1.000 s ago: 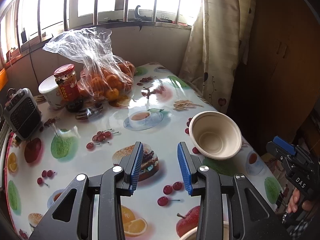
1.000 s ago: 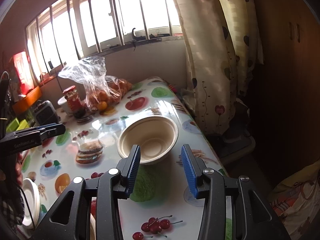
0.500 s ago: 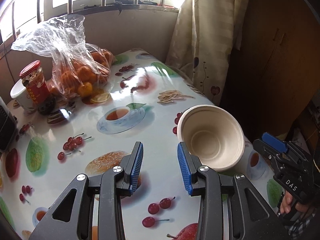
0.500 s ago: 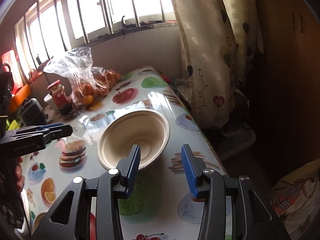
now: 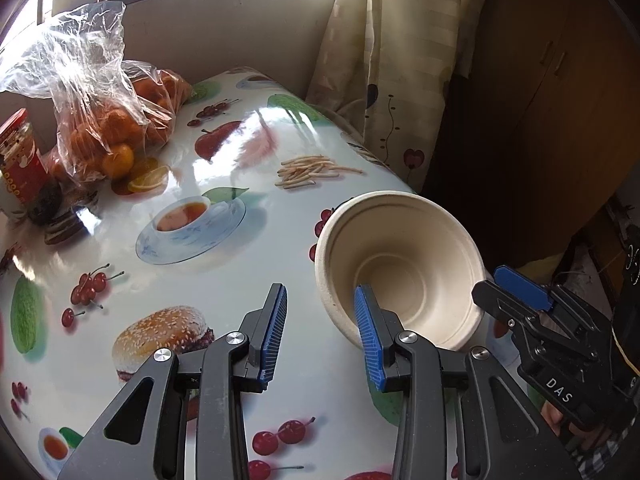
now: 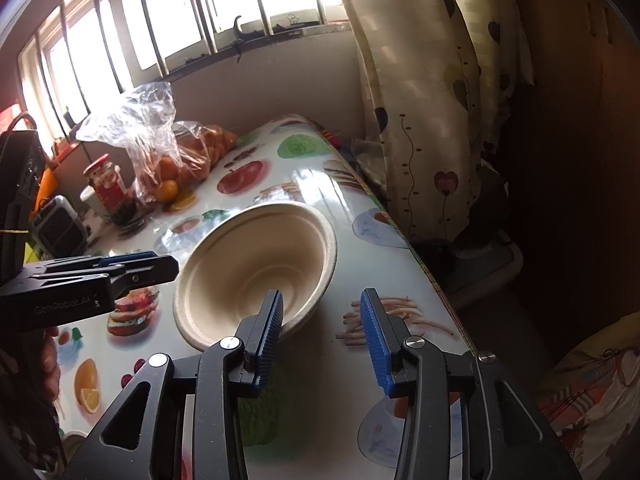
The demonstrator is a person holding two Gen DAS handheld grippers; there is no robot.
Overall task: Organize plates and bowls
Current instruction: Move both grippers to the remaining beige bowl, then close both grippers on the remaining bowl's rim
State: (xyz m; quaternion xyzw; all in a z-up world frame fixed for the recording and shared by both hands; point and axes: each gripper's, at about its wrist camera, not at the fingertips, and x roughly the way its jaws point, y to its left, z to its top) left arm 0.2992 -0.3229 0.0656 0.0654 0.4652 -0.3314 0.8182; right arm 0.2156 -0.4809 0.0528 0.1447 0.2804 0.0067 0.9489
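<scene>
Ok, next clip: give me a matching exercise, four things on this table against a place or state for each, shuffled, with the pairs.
Things:
1. beige bowl
2. bag of oranges
3. red-lidded jar
4. right gripper

Places or states:
A. stands at the far left, beside the bag
B. clear plastic, slumped near the window wall
C. empty, near the table's curtain-side edge
D. jaws apart, one finger over the bowl's near rim, nothing clamped

Pairs: 1-C, 2-B, 3-A, 4-D
</scene>
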